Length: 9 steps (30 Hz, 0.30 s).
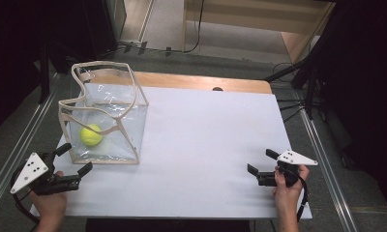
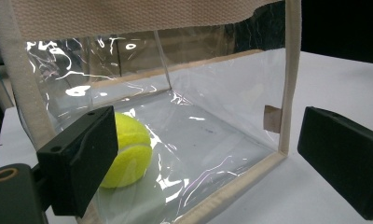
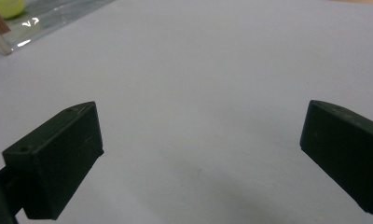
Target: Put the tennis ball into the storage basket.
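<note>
A clear plastic bag (image 1: pixel 115 126) with cream fabric trim stands upright at the left of the white table (image 1: pixel 206 145). Inside it, on the bottom, lies a yellow tennis ball (image 1: pixel 91 135). My left gripper (image 1: pixel 74 158) rests just in front of the bag's near left corner, open, with nothing between its jaws. The left gripper view looks through the bag's clear wall (image 2: pixel 212 121) at the ball (image 2: pixel 128 151), with my left gripper (image 2: pixel 208 161) open before it. My right gripper (image 1: pixel 262 162) sits open near the table's front right, and my right gripper (image 3: pixel 201 163) holds nothing.
A wooden strip (image 1: pixel 201 81) runs along the table's far edge. Metal rails (image 1: pixel 17 145) flank both sides. Cables and a wooden frame (image 1: pixel 259 21) lie on the floor beyond. The bag's corner and the ball (image 3: pixel 5 7) show far off in the right gripper view.
</note>
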Motion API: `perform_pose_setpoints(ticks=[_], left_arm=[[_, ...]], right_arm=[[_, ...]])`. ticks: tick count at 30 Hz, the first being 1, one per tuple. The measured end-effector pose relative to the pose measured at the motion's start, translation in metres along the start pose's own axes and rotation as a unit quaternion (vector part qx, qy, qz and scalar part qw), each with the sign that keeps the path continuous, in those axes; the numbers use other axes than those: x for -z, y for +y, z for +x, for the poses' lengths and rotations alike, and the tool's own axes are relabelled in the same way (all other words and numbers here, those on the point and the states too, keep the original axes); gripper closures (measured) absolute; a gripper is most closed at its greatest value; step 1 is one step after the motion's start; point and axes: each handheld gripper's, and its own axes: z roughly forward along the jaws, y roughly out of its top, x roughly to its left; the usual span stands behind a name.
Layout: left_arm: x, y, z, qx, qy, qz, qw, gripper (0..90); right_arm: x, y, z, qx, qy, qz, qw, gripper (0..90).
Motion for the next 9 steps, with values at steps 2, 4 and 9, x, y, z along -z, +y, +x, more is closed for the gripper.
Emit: perform_pose_setpoints(ticks=[2, 4, 9], left_arm=[[-0.0001, 0.0, 0.0002, 0.001, 0.0, -0.002, 1.0, 5.4], [0.0003, 0.0001, 0.0005, 0.001, 0.0, -0.002, 1.0, 5.4], [0.0004, 0.0, 0.0008, 0.005, 0.0, -0.003, 1.0, 5.4]], right_arm=[[0.0042, -0.0016, -0.0024, -0.009, -0.005, -0.013, 0.9999, 0.0], [0.0076, -0.0038, -0.0045, -0.016, -0.008, -0.022, 0.9996, 0.0], [0.0106, -0.0069, -0.0052, -0.023, -0.011, -0.026, 0.9994, 0.0]])
